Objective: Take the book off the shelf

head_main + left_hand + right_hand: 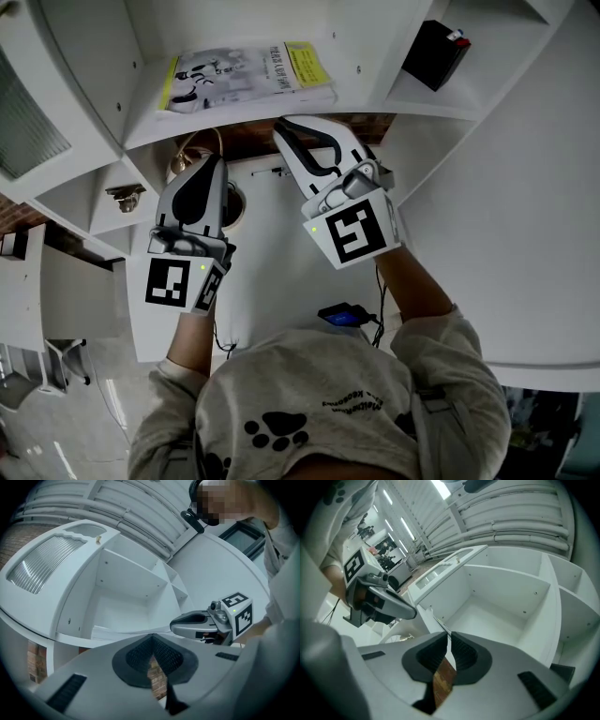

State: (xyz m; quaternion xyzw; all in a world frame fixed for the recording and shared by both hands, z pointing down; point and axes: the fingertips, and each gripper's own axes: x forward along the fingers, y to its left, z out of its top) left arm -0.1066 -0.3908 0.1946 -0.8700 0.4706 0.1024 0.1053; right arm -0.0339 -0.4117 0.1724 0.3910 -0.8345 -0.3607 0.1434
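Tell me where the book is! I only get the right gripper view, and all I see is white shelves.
Observer: The head view shows the book lying flat, cover up, in a compartment of the shelf.
Operator: Is anything else on there?
Observer: A black box, in the compartment to the book's right in the head view.
Operator: Is my other gripper holding something?
Observer: No. The left gripper view shows the left gripper with fingers shut and nothing between them.

Head view looks steeply down; others face shelf [497, 616].
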